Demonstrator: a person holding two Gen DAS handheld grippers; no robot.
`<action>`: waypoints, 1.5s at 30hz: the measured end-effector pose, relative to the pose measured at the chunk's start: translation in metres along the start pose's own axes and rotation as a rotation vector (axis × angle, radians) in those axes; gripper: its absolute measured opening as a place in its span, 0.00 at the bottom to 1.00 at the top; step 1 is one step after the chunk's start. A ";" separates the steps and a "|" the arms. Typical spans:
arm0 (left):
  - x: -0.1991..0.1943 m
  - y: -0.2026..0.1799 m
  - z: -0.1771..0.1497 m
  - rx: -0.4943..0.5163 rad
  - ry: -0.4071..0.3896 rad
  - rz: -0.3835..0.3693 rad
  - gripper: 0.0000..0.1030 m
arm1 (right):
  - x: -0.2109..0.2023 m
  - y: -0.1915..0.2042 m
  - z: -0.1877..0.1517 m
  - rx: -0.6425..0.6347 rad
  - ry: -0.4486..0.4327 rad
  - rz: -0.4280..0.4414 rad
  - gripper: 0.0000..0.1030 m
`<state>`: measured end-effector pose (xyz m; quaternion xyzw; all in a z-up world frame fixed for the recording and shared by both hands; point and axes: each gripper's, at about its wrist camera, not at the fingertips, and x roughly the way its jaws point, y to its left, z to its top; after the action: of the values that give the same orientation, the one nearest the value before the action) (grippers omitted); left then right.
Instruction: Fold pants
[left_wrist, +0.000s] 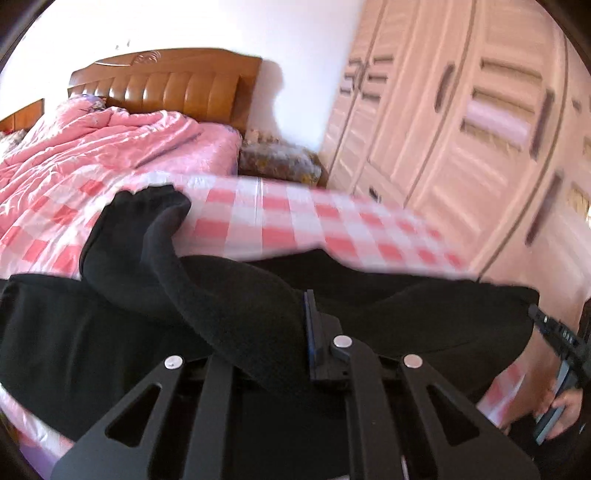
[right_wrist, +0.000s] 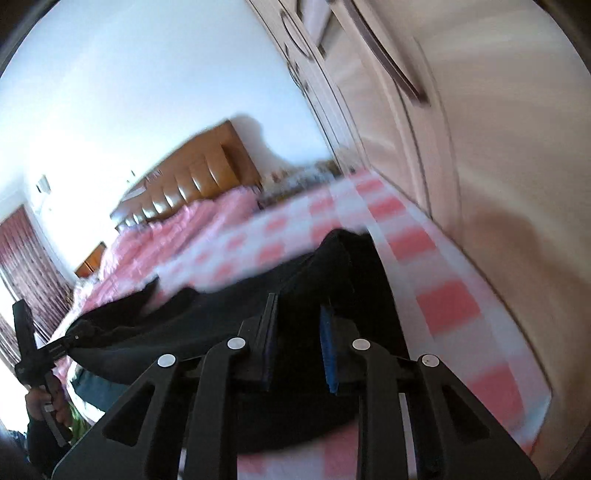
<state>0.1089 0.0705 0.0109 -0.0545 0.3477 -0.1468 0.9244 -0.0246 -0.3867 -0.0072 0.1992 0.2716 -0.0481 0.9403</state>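
The black pants (left_wrist: 92, 332) lie across the pink-and-white checked cloth (left_wrist: 280, 218), one leg bunched up toward the far left (left_wrist: 144, 218). My left gripper (left_wrist: 291, 332) is shut on a fold of the pants; black fabric wraps over its left finger. In the right wrist view my right gripper (right_wrist: 299, 332) is shut on a thick edge of the pants (right_wrist: 343, 266), the fabric filling the gap between its blue pads (right_wrist: 328, 350). The left gripper (right_wrist: 70, 338) also shows at the far left there, clamped on the other end of the pants.
A bed with a pink quilt (left_wrist: 92, 147) and a wooden headboard (left_wrist: 166, 85) lies beyond the cloth. A pale wardrobe (left_wrist: 461, 110) stands close on the right. A patterned bedside stand (left_wrist: 280, 158) sits between them. The right hand-held gripper (left_wrist: 561, 339) shows at the right edge.
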 end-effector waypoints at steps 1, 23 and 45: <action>0.004 -0.003 -0.011 0.025 0.024 0.013 0.10 | 0.005 -0.003 -0.008 0.007 0.024 -0.015 0.22; 0.051 -0.008 -0.081 0.069 0.150 0.117 0.22 | -0.002 -0.021 -0.039 0.004 0.067 -0.154 0.57; 0.044 0.004 -0.059 -0.070 0.173 -0.003 0.08 | 0.072 0.078 -0.066 -0.372 0.157 -0.092 0.74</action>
<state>0.1025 0.0606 -0.0616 -0.0746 0.4311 -0.1400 0.8882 0.0194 -0.2876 -0.0696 0.0124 0.3572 -0.0245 0.9336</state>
